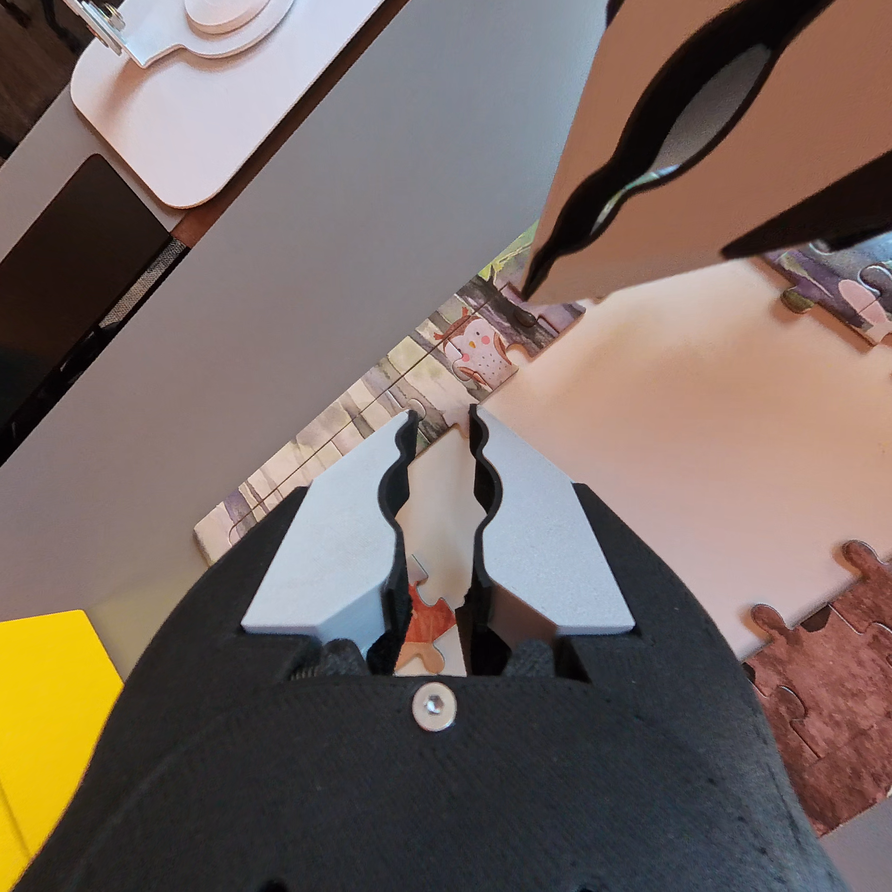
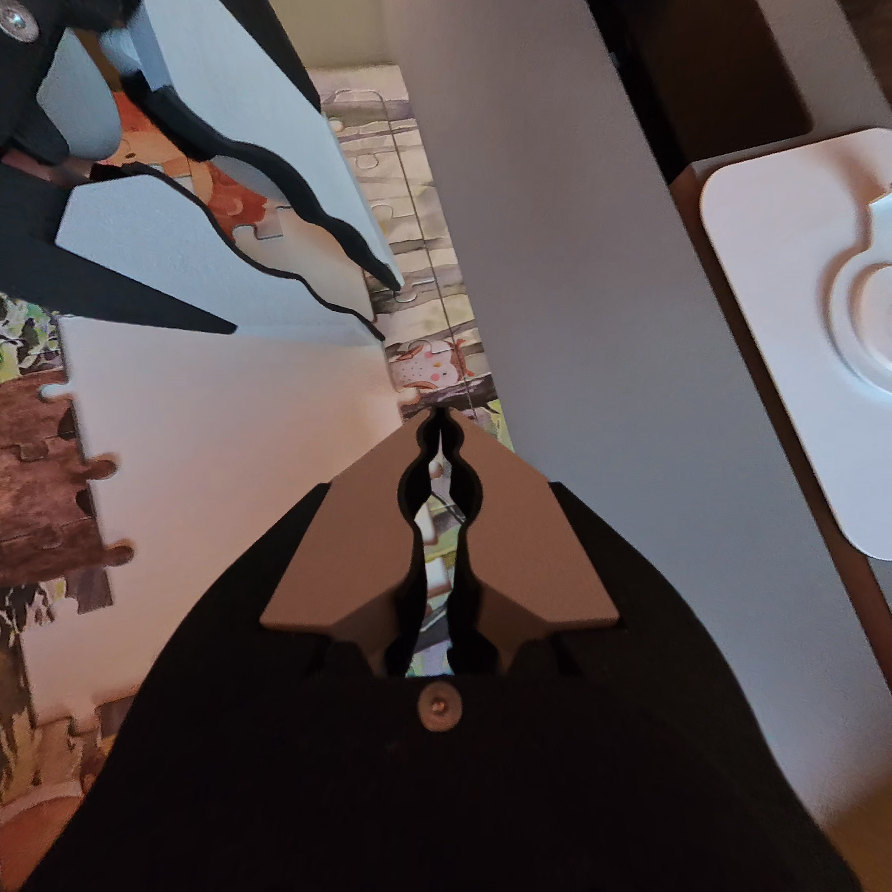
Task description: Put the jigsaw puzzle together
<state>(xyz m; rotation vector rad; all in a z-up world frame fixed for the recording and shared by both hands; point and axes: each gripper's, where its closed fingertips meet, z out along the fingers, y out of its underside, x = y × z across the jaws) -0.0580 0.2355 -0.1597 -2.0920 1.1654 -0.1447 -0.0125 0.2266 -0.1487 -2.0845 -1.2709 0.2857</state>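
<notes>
Left gripper (image 1: pixel 441 417) fingers apart, right gripper (image 2: pixel 440 410) tips nearly together, empty; jigsaw puzzle (image 1: pixel 475 345) pieces look thin, light, stiff: pinch by edge.

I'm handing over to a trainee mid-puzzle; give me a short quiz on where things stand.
1. True or false: the left gripper is clamped tight on a loose piece.
2. The right gripper has its tips down on the assembled edge strip. Which picture sits just beside them? A: owl. B: fish. C: car.
3. Across the bare white middle from that strip, what colour are the joined pieces?

Key: 1 false, its fingers stand apart and hold nothing. 2 A. 3 brown.
</notes>
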